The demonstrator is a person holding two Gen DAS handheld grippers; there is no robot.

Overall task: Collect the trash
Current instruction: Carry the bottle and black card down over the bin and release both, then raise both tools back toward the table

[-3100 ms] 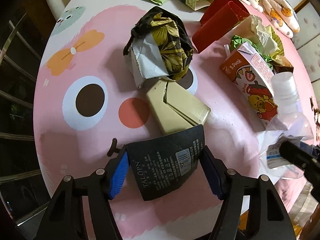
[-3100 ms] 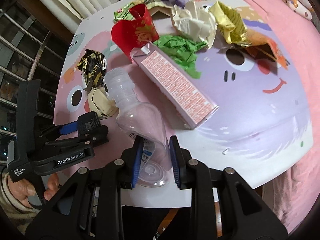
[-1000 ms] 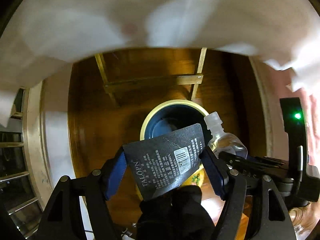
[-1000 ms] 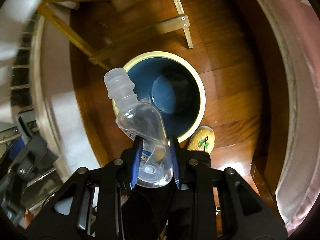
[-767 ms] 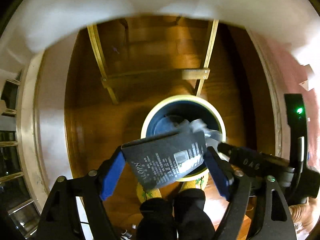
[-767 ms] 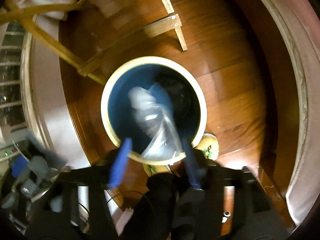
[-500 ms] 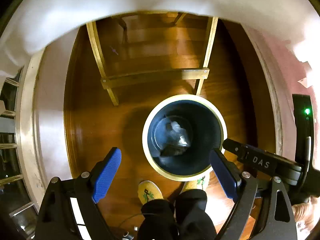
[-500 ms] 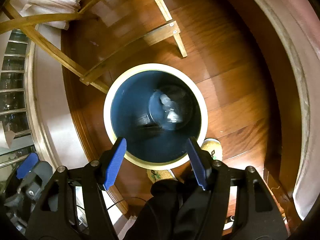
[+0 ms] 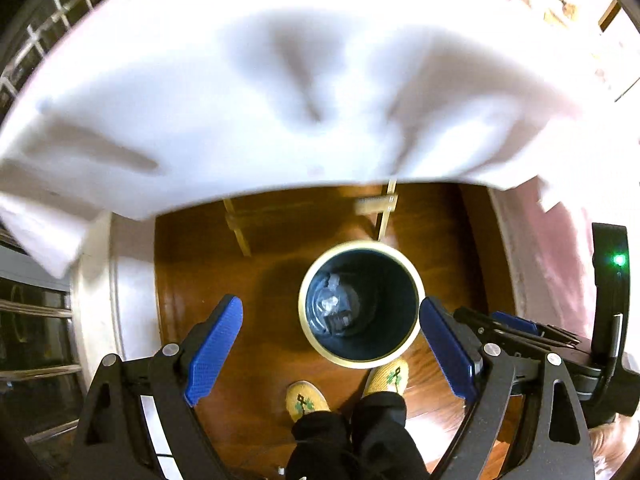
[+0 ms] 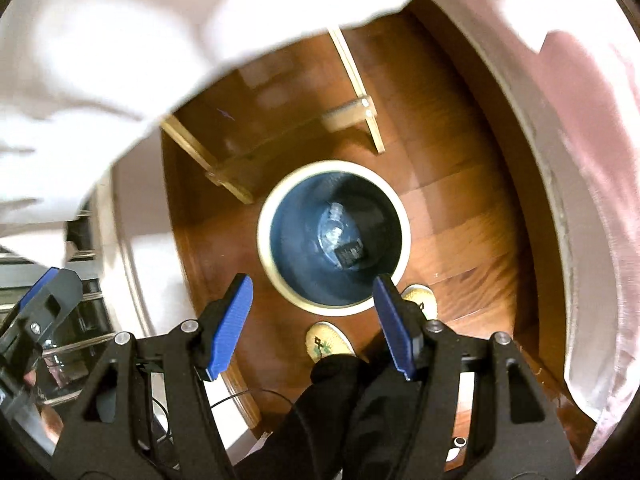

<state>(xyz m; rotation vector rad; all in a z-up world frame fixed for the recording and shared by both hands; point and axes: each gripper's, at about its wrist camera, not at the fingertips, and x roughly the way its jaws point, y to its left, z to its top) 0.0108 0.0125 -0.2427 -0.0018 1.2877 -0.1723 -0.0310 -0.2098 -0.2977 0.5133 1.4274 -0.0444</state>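
A round bin (image 9: 416,280) with a cream rim (image 10: 264,240) and dark blue inside stands on the wooden floor below both grippers. At its bottom lie the clear plastic bottle (image 9: 330,306) (image 10: 334,232) and the dark packet (image 10: 350,256). My left gripper (image 9: 330,346) hangs high over the bin, its blue pads (image 9: 214,350) wide apart and nothing between them. My right gripper (image 10: 312,320) is also open and empty above the bin's near rim. The right gripper's body (image 9: 560,344) shows at the right of the left wrist view.
A white tablecloth (image 9: 280,92) (image 10: 100,40) hangs over the top of both views, blurred. Wooden table legs and a crossbar (image 10: 348,114) stand behind the bin. A person's yellow slippers (image 9: 306,400) (image 10: 328,344) and dark trouser legs are just in front of the bin.
Both grippers opened over the bin; the dark packet and the clear bottle fell in. Since then both grippers have risen, and the tablecloth fills more of each view.
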